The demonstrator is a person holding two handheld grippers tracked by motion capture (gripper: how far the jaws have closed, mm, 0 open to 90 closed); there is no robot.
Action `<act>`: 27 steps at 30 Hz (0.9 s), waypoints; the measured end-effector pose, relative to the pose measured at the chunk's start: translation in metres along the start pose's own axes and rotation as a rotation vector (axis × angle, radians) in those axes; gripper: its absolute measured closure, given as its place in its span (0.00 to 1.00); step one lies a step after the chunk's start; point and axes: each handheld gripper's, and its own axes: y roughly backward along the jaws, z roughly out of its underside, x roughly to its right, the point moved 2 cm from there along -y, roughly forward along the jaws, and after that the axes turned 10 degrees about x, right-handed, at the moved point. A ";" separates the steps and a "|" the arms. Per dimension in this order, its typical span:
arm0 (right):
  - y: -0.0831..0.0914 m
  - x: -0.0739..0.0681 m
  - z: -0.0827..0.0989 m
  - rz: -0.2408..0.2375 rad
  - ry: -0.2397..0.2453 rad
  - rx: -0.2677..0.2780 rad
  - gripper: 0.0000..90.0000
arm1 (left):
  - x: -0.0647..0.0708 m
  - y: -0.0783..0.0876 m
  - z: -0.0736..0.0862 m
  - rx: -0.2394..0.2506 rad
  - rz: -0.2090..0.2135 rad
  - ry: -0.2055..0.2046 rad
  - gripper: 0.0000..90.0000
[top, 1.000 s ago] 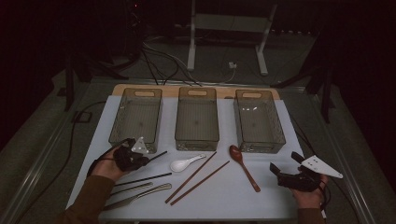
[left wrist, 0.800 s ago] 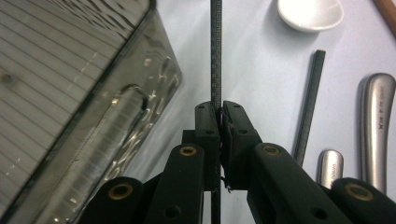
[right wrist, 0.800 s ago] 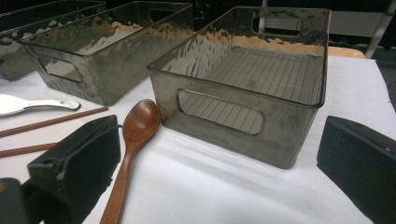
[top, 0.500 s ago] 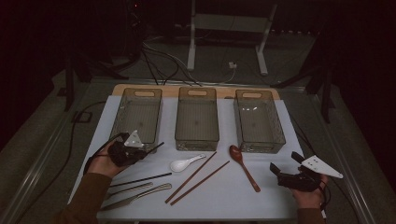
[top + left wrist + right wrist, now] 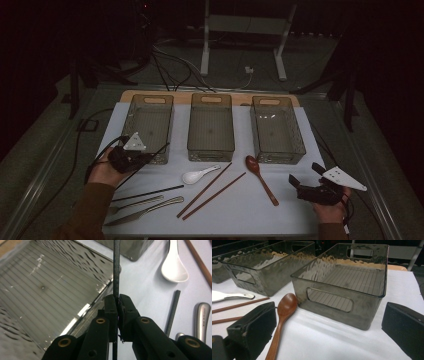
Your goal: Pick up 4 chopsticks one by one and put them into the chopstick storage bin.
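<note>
High view: the left gripper [image 5: 131,159] sits at the near corner of the left bin [image 5: 149,125], jaws clamped on a black chopstick [image 5: 150,155]. The stick slants from lower left to upper right, its far tip in front of the bin's near wall. A second black chopstick [image 5: 150,193] lies flat on the white mat [image 5: 240,215], just above a fork [image 5: 136,204] and a knife [image 5: 145,210]. A white soup spoon [image 5: 199,175] lies near the middle bin [image 5: 211,125]; a pair of brown chopsticks [image 5: 212,190] slants beside it. A wooden spoon [image 5: 261,179] lies in front of the right bin [image 5: 276,127]. The right gripper [image 5: 306,189] rests at the near right of the mat, jaws standing wide with nothing between them, well apart from the wooden spoon.

Left gripper view: the pads are pressed together on the black chopstick [image 5: 116,272], which runs straight up from between them, over the edge of the left bin [image 5: 50,290]. White soup spoon [image 5: 175,265], second black chopstick [image 5: 173,312] and a steel handle [image 5: 202,317] lie on the mat to the right.

Right gripper view: the two jaws stand far apart at the frame's sides, empty. The wooden spoon [image 5: 283,315] lies just beside the left jaw, its bowl near the right bin [image 5: 347,282].
</note>
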 end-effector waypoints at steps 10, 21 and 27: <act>0.000 0.000 0.000 0.001 -0.002 0.002 0.00 | -0.011 0.008 -0.007 0.019 -0.042 0.041 0.97; 0.001 0.000 0.000 0.003 -0.002 0.002 0.00 | -0.024 0.013 -0.015 0.038 -0.085 0.102 0.97; 0.000 0.000 0.000 0.001 -0.001 0.003 0.00 | -0.029 0.012 -0.021 0.036 -0.110 0.116 0.97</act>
